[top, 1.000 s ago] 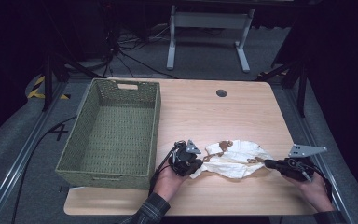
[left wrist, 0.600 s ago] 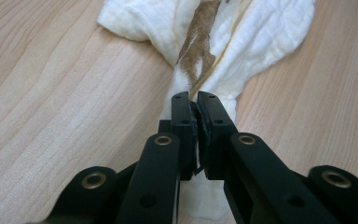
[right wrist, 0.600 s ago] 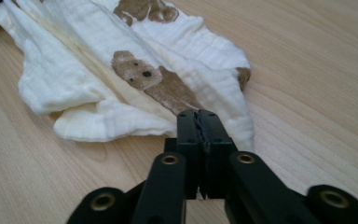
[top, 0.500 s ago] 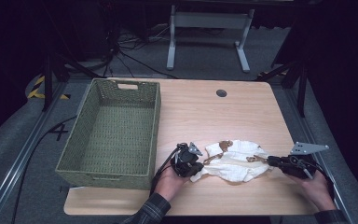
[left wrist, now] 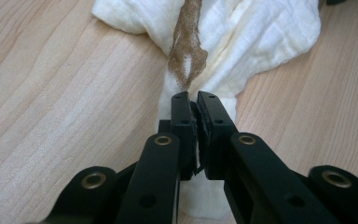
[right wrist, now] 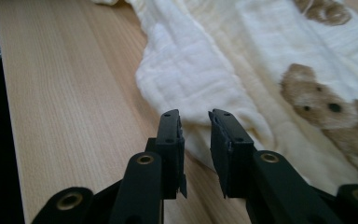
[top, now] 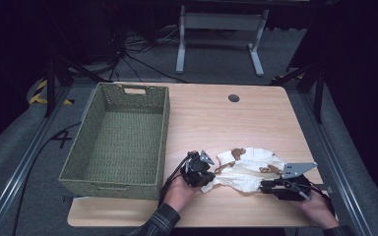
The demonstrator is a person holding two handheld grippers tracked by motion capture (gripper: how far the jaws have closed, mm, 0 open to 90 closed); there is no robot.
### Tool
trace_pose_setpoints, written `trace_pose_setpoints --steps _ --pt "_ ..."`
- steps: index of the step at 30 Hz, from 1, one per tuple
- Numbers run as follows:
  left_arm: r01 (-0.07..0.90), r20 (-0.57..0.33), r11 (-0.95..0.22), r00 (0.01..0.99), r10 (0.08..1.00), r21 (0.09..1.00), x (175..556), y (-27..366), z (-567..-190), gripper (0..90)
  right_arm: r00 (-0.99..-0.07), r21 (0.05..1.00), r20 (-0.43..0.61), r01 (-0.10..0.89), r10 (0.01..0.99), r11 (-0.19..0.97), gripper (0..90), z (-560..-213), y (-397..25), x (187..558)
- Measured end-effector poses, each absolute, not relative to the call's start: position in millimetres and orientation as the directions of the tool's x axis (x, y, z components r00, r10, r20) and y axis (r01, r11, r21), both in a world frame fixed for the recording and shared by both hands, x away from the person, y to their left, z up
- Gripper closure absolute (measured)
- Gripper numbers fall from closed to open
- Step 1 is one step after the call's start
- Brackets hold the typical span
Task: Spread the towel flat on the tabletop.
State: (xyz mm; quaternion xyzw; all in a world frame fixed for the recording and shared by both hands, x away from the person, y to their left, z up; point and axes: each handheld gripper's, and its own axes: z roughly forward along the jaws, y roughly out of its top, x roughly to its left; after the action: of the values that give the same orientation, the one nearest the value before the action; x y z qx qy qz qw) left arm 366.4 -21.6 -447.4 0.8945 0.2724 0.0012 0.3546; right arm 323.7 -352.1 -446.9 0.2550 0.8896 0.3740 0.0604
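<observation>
A crumpled cream cloth (top: 248, 167) with brown teddy bear prints lies near the table's front right. My left gripper (top: 207, 178) is at its left corner. In the left gripper view the jaws (left wrist: 195, 100) are shut on a bunched edge of the cloth (left wrist: 247, 37), just below a brown patch. My right gripper (top: 266, 186) sits at the cloth's front right edge. In the right gripper view its jaws (right wrist: 196, 116) stand a little apart, low over the table, and a folded edge of the cloth (right wrist: 242, 60) lies just ahead of the tips.
A large green woven basket (top: 163, 128) stands empty on the left half of the wooden table (top: 216, 118). A dark cable hole (top: 234, 98) is at the table's back. A person's hands come in from the front edge.
My right gripper has moved left, up to the cloth's edge. My left gripper has barely shifted and still holds the cloth's corner.
</observation>
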Motion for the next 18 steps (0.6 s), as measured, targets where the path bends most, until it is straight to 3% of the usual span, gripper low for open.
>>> trace_pose_setpoints --steps 6,9,18 --pt "0.485 -0.187 -0.609 0.853 0.487 0.628 367 -22 -448 85.8 -0.873 0.660 0.035 0.386 0.486 0.645 75.7 -452 -343 322" --pt "0.485 -0.188 -0.602 0.852 0.489 0.634 367 -20 -447 85.8 -0.869 0.656 0.021 0.386 0.495 0.649 87.6 -452 -346 322" --pt "0.482 -0.191 -0.582 0.851 0.490 0.655 365 -16 -441 85.8 -0.837 0.701 0.047 0.416 0.545 0.578 89.3 -440 -372 319"
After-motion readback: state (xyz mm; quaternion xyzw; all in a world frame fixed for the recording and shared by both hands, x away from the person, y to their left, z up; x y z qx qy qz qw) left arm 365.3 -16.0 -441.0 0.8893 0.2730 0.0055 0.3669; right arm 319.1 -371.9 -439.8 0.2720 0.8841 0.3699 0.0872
